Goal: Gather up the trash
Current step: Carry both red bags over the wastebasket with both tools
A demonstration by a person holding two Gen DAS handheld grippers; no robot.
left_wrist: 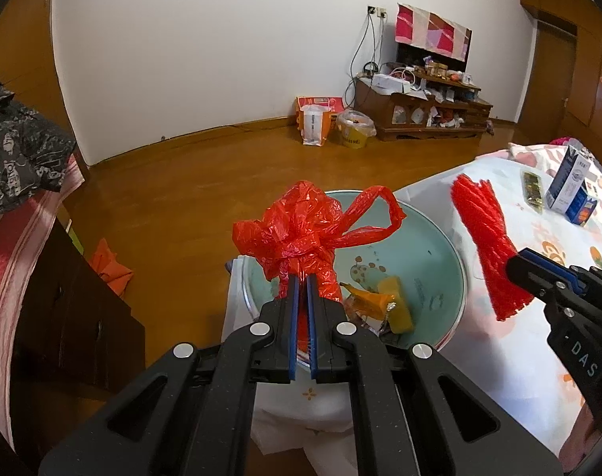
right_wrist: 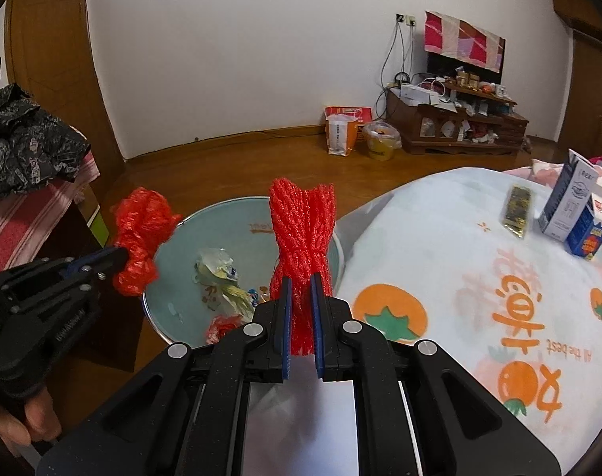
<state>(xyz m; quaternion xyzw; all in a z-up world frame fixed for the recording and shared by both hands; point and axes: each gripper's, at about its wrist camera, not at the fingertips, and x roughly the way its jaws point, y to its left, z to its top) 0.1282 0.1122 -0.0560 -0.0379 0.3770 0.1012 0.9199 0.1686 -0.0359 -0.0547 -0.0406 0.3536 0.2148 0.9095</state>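
Observation:
My left gripper (left_wrist: 302, 277) is shut on a crumpled red plastic bag (left_wrist: 301, 226), held above a pale green basin (left_wrist: 439, 238). The same bag (right_wrist: 142, 230) shows at the left of the right wrist view, clamped by the left gripper (right_wrist: 122, 256). My right gripper (right_wrist: 301, 277) is shut on a red foam net sleeve (right_wrist: 302, 230), held over the basin's near rim (right_wrist: 237, 206). That sleeve (left_wrist: 487, 238) and the right gripper (left_wrist: 513, 263) appear at the right of the left wrist view. Inside the basin lie yellow and orange wrappers (left_wrist: 384, 301) and pale crumpled trash (right_wrist: 217, 269).
A table with an orange-fruit cloth (right_wrist: 479, 277) fills the right, bearing a blue-white carton (right_wrist: 570, 206) and a small dark packet (right_wrist: 517, 208). A striped cloth and dark garment (left_wrist: 19, 158) sit left. Bags (left_wrist: 314, 123) and a cluttered low cabinet (left_wrist: 427, 111) stand by the far wall.

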